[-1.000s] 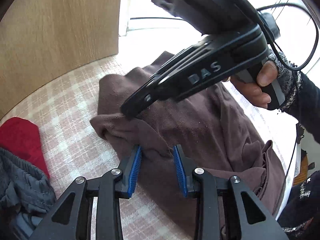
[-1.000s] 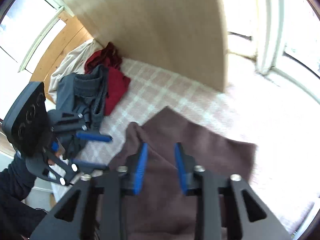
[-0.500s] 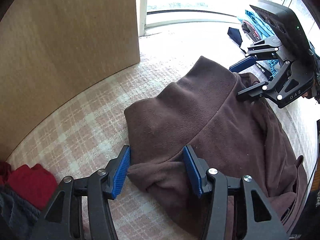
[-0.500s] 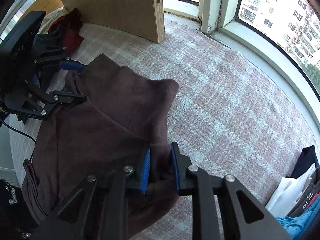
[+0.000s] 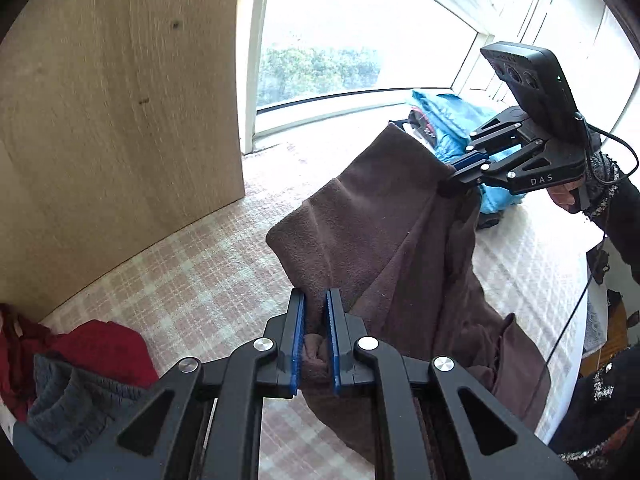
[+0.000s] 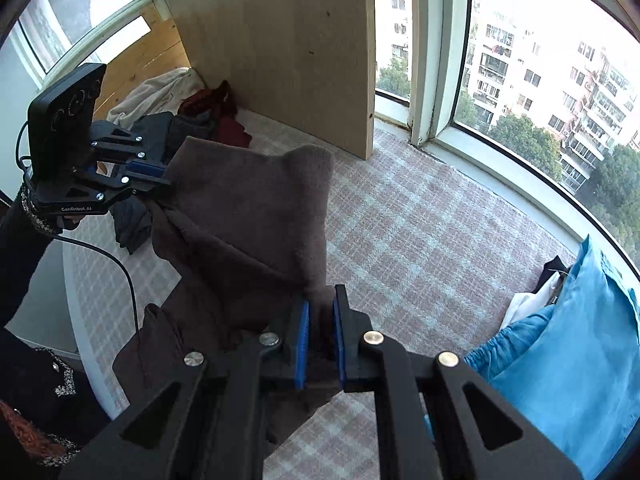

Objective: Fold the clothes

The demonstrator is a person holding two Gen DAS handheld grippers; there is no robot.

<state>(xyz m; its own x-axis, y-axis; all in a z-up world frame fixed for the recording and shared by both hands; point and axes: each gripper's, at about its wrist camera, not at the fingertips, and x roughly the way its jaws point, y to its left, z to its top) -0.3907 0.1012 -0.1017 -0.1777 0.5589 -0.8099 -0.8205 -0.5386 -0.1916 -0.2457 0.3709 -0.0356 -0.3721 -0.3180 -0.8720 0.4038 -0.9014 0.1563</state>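
A brown fleece garment [image 5: 380,220] hangs lifted above the pink checked cover [image 5: 192,272], stretched between both grippers. My left gripper [image 5: 314,300] has a bunched edge of it between its blue pads, and its jaws are closing on the cloth. In the right wrist view my right gripper [image 6: 320,296] pinches the other corner of the garment [image 6: 248,208], its jaws closing too. Each gripper shows in the other's view: the right gripper [image 5: 448,178] at the upper right, the left gripper [image 6: 160,172] at the left. The lower part of the garment sags down to the cover.
A wooden panel [image 5: 120,120] stands at the back left. Red cloth [image 5: 100,348] and a grey knit [image 5: 68,404] lie piled at the left. A blue garment [image 6: 560,360] and white cloth [image 6: 528,304] lie at the right by the curved window [image 6: 520,80].
Both grippers have closed on the brown garment's edge and risen with it, so it now hangs off the cover. The right gripper swung away to the garment's far corner.
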